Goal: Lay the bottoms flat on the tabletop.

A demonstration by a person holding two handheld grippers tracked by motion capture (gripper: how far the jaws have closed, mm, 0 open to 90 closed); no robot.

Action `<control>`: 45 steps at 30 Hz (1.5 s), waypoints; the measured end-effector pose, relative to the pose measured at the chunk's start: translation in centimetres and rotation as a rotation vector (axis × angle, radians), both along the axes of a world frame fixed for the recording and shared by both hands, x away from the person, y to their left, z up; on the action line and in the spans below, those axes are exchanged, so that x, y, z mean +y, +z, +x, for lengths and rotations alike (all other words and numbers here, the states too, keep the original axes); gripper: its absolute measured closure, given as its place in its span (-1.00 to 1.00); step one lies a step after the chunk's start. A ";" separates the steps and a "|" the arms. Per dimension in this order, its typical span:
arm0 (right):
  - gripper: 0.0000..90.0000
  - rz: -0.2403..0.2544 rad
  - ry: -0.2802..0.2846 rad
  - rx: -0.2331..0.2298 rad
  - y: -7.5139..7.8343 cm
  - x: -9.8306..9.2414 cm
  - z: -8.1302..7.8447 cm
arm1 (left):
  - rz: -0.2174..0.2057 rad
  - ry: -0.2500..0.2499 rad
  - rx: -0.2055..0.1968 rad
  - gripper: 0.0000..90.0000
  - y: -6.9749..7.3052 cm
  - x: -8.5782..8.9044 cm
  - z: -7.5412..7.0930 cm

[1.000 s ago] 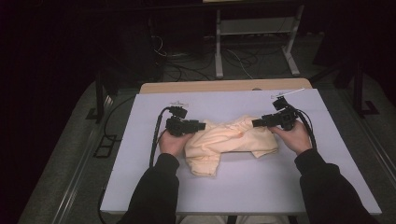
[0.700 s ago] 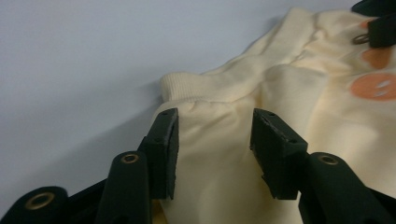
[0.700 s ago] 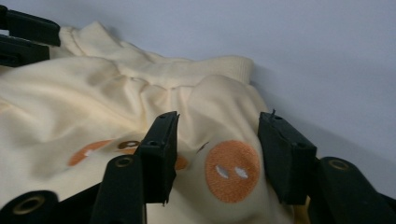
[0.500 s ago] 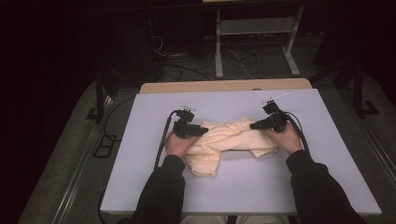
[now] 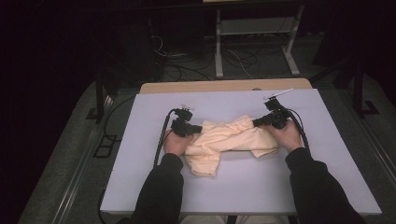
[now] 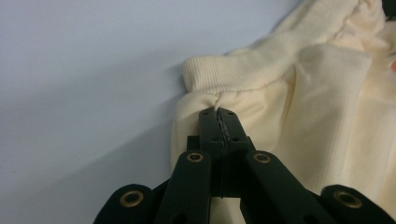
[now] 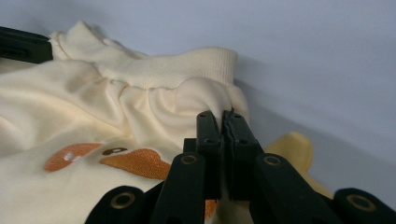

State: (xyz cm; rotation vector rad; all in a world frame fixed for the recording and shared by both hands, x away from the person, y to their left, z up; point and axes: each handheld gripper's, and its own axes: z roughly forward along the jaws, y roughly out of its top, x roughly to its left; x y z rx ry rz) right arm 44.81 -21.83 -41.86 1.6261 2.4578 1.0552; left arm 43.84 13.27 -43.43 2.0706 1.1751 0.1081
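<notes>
Both hand-held grippers pinch the garment (image 5: 231, 140), bunched mid-desk (image 5: 140, 154).
We see the left hand-held gripper (image 6: 218, 122) and right hand-held gripper (image 7: 223, 122) each clamping only a thin fold below the ribbed band; a hard pull could slip either free.

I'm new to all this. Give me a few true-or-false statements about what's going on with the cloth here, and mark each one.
1. Both grippers are clamped on the cream garment. True: the left gripper and right gripper each pinch fabric.
2. The garment is plain all over. False: an orange print shows on it.
3. The garment hangs in the air. False: it lies bunched on the table.
4. A ribbed band runs along the garment's edge. True.
5. The person wears dark sleeves. True.
</notes>
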 end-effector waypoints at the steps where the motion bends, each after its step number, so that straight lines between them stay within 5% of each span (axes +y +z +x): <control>1: 0.89 0.007 -0.002 0.000 0.1 -0.1 0.1 | 0.002 0.012 -0.008 0.98 0.2 0.1 0.1; 6: 0.89 0.018 -0.013 -0.027 0.9 -0.2 0.4 | -0.018 0.061 -0.029 0.98 1.5 1.3 0.8; 13: 0.89 0.013 -0.017 -0.045 1.6 0.1 0.7 | -0.041 0.053 -0.021 0.97 1.4 1.8 0.9; 17: 0.89 0.014 -0.017 -0.050 1.5 0.1 0.7 | -0.079 0.044 -0.021 0.63 1.5 1.6 1.0; 20: 0.89 0.013 -0.016 -0.045 1.4 0.0 0.7 | -0.069 0.044 -0.020 0.38 1.5 1.4 1.0; 25: 0.89 0.012 -0.020 -0.047 1.4 0.1 0.7 | -0.043 0.016 0.025 0.26 0.7 1.1 1.2; 28: 0.89 0.013 -0.021 -0.043 1.3 0.1 0.7 | -0.042 -0.015 0.065 0.31 0.2 0.8 1.3; 33: 0.89 0.016 -0.024 -0.036 1.0 0.1 0.8 | -0.041 -0.034 0.106 0.88 -0.2 0.6 1.5; 37: 0.89 0.016 -0.033 -0.039 1.0 0.1 0.9 | -0.086 -0.013 0.101 0.93 0.4 1.3 1.9; 45: 0.89 0.039 -0.053 -0.048 0.8 0.1 1.7 | -0.082 0.005 0.058 0.94 2.0 1.4 3.5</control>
